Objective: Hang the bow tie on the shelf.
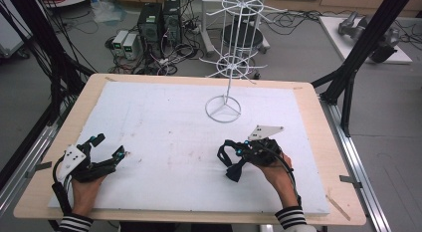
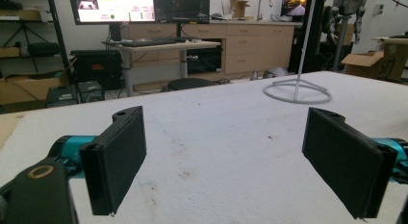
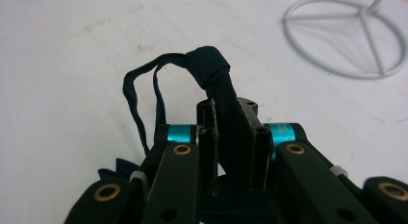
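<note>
The white foam-covered table [image 1: 164, 127] lies rough and stained under me, with the white wire rack [image 1: 234, 58] on its ring base. My left gripper [image 2: 223, 152] rests wide open. My right gripper [image 3: 231, 132] pinches a dark knotted fabric strap [image 3: 214, 70] with thin loops.

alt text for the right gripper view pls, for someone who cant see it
The right hand-held gripper is shut on a dark navy fabric item, a knotted bundle with a thin looped strap hanging beside it. Beneath is a white padded table surface, and the round base of a white wire rack sits at the upper right.
</note>
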Motion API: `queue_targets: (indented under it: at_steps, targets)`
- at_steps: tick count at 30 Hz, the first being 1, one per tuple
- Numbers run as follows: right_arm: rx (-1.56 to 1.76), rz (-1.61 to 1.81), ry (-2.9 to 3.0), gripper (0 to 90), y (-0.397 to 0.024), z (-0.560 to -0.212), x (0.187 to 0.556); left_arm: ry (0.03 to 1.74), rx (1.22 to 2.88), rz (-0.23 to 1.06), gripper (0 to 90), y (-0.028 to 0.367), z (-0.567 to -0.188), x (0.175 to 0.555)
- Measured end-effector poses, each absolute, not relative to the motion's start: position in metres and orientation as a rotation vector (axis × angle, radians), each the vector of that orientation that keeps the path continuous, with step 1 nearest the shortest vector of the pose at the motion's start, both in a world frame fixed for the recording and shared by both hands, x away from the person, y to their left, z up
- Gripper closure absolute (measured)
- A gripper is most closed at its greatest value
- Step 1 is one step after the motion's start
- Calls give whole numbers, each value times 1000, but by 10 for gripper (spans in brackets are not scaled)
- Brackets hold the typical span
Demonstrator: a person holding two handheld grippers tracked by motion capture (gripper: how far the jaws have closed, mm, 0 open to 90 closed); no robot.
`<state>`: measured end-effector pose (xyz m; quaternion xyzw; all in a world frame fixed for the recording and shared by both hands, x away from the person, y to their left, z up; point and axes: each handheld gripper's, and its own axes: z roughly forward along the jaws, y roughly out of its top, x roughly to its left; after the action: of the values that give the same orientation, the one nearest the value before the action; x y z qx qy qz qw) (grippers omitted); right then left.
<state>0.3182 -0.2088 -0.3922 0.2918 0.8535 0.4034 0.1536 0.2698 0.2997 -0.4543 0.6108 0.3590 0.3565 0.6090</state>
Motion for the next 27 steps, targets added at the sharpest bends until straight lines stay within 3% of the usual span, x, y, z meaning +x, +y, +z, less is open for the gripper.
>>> queue_targets:
  at_steps: [27]
  targets:
    - [930,1379,1990,797,-222,-359,317,828,1412,823,158,300,-454,270]
